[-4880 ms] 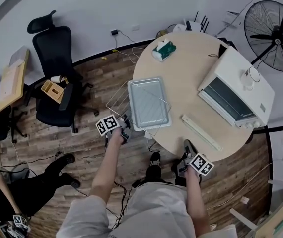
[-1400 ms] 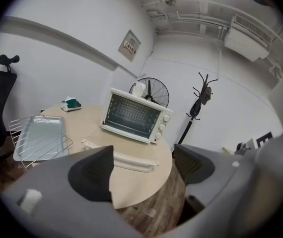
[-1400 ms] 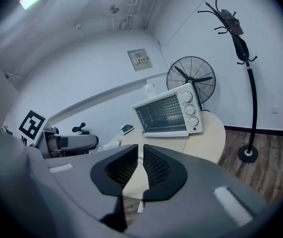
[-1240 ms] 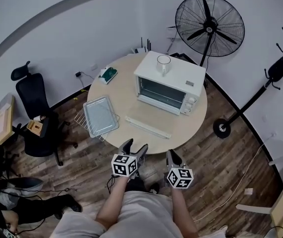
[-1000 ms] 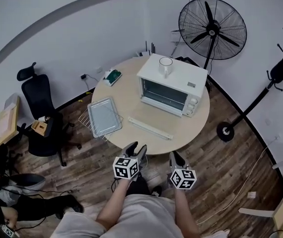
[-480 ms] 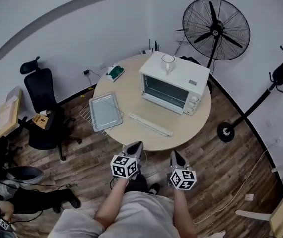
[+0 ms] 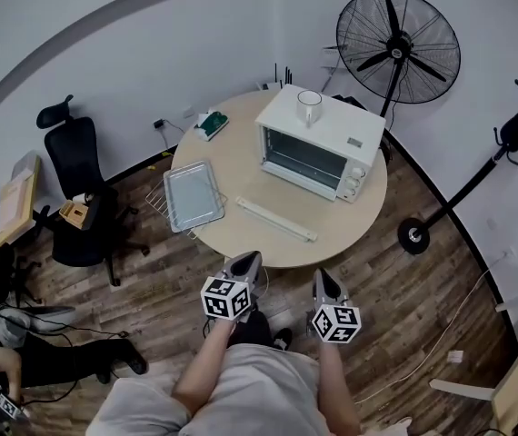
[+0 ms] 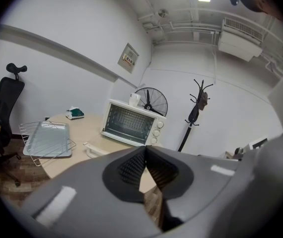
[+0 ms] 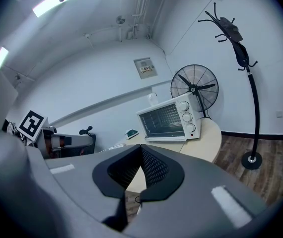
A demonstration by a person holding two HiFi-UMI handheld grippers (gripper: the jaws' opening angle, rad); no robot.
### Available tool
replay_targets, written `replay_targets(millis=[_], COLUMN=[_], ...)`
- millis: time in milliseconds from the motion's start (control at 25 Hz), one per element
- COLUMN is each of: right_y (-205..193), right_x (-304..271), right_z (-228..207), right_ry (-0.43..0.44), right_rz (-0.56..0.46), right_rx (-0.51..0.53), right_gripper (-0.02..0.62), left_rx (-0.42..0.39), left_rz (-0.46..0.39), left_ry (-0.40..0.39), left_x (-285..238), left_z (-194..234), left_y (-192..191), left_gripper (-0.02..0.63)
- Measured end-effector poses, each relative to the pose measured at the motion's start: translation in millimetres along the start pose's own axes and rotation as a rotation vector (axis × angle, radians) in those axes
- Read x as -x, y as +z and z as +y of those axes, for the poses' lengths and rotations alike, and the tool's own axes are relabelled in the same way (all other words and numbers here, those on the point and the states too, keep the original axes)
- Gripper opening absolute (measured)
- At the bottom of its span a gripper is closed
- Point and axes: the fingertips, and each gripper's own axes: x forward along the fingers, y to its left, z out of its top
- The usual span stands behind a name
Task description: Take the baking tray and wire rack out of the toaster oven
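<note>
Tray and rack out, both hand-held grippers empty

Baking tray [image 7: 193,196] lies on the wire rack [image 7: 156,205] at the left edge of the round worktop [image 7: 268,243]. The rack overhangs that edge, left of the toaster oven [image 7: 318,143]. Left hand-held gripper [image 7: 245,263] and right hand-held gripper [image 7: 321,280] hover off the near edge, well apart from tray and rack. The jaws of each are pressed together with nothing between.

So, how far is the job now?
Done: the baking tray lies on the wire rack on the table, outside the toaster oven. In hand: nothing; left gripper and right gripper are shut, empty. Remaining: nothing visible.
</note>
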Motion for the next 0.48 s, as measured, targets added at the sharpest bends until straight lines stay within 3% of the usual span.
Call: replay_targets(millis=[480], right_y=[-0.4], right_x=[-0.9], right_z=[-1.2], right_ry=[-0.008], right_rz=[-0.004], right_rx=[-0.017], right_gripper=[0.000], left_rx=[0.007], left_rz=[0.007], left_ry=[-0.001], left_x=[3.4], left_z=[2.2], left_y=[-1.4], left_gripper=[0.055])
